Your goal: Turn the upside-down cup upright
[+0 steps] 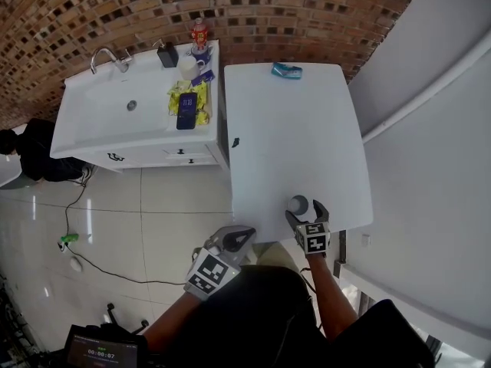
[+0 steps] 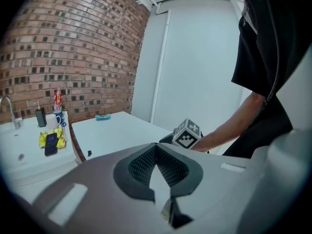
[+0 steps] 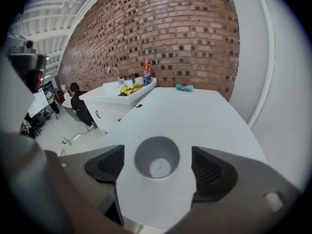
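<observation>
The cup [image 3: 157, 156] stands upright on the surface [image 3: 195, 111], untouched between the spread jaws of the right gripper [image 3: 158, 168]. I would draw the gripper straight back, level, so neither pad clips the rim.

We log a red-brown brick wall [image 1: 253, 6] across the back and a plain white wall [image 1: 430, 129] down the right side. Against the brick stands a white sink counter [image 1: 100, 125] with a chrome tap [image 1: 103, 56] and dark-handled drawers [image 1: 180, 153], and just beside it a white table [image 1: 291, 144]. We note glossy pale floor tiles [image 1: 146, 213] catching light, with a dark cable [image 1: 100, 263] trailing across them.
</observation>
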The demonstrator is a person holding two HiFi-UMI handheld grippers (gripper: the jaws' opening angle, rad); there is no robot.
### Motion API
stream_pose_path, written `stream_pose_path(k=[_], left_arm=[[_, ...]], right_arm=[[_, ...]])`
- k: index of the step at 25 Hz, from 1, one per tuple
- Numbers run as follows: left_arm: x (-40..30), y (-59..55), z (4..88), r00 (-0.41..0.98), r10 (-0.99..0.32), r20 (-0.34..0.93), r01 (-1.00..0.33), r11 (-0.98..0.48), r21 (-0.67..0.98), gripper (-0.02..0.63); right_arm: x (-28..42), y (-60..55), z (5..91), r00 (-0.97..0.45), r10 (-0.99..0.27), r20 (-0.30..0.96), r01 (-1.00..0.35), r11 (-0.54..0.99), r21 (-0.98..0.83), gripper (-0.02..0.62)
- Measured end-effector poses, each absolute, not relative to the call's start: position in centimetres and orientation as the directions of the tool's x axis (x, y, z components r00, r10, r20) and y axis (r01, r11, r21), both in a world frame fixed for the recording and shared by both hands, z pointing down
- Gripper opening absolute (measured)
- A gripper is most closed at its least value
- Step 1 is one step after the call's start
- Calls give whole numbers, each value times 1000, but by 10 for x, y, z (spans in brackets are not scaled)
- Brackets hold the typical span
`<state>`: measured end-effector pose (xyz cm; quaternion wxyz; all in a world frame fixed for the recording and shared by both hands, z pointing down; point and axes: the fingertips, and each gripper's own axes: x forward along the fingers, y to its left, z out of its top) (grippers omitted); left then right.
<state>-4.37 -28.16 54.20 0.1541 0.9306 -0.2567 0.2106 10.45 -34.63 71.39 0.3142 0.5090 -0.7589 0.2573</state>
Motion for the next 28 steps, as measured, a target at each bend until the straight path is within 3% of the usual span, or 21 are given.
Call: stream_pose_path(k=[9, 16, 18, 19, 28], left_arm=[[-67, -249, 532, 823, -396, 408, -498, -848, 180, 15], [-71, -206, 526, 848, -363, 385, -450, -878, 164, 15], [-70, -195, 523, 847, -378, 374, -460, -874, 158, 15], [-68, -189, 521, 846, -386, 368, -465, -871, 157, 15], [-37, -121, 508, 831, -442, 339, -509, -849, 143, 15]], right_arm=[[72, -299, 612, -262, -752, 605, -945, 328, -2, 398], [38, -244, 558, -293, -811, 507, -926, 373, 61, 132], [35, -229, 552, -308, -820, 482, -921, 383, 64, 9], [34, -222, 550, -318, -821, 473, -918, 391, 62, -8], [41, -141, 511, -429, -809, 402, -879, 477, 20, -8]])
